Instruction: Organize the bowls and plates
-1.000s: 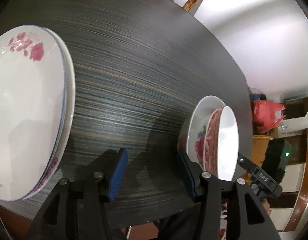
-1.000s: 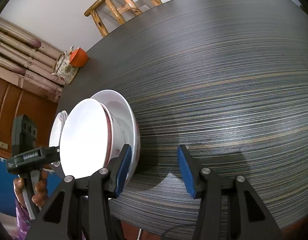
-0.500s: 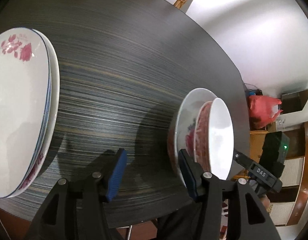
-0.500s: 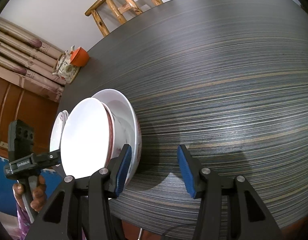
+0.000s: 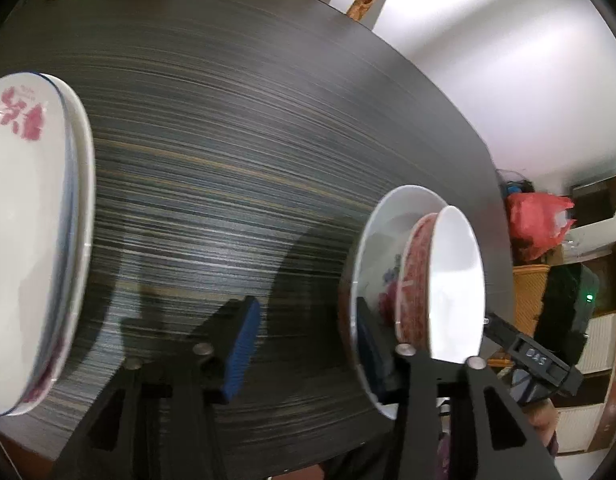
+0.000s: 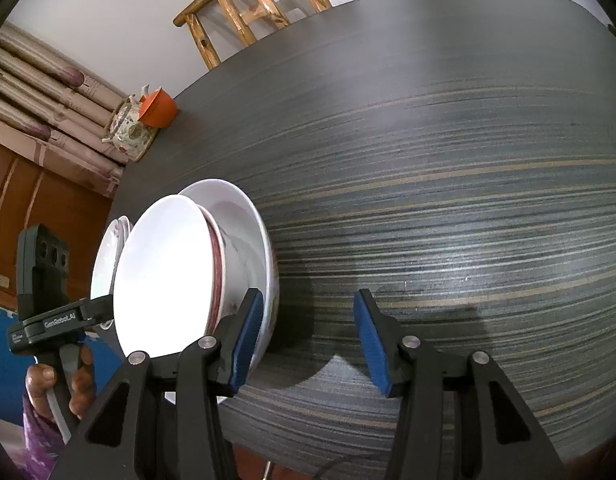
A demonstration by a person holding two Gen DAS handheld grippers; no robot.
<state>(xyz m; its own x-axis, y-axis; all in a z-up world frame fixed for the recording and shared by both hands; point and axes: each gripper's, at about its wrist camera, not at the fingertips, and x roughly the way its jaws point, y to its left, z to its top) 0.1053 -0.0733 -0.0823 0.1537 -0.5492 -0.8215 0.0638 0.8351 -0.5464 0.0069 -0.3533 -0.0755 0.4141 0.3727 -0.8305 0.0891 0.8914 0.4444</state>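
Two nested bowls stand near the table's front edge: a large white bowl [image 5: 382, 240] [image 6: 248, 248] holding a red-patterned bowl [image 5: 416, 280] with a white inside [image 6: 164, 276]. My left gripper [image 5: 306, 344] is closing around the large bowl's near rim. Its right finger seems to sit just inside the rim, while its left pad [image 5: 242, 344] stays well clear of the wall. My right gripper [image 6: 308, 340] is open over bare table, its left pad [image 6: 248, 336] beside the large bowl's outer wall. A stack of flowered plates [image 5: 28, 240] [image 6: 108, 256] lies left of the bowls.
The dark striped table [image 6: 448, 160] stretches away behind the bowls. At its far corner stand a floral teapot [image 6: 130, 136] and an orange cup [image 6: 160, 108]. A wooden chair [image 6: 252, 12] stands past the far edge. A hand [image 6: 76, 388] grips the left gripper's handle.
My left gripper has shifted right, up to the bowls, and its jaws have narrowed. The plates have slid toward the left edge of its view. The right gripper has kept still.
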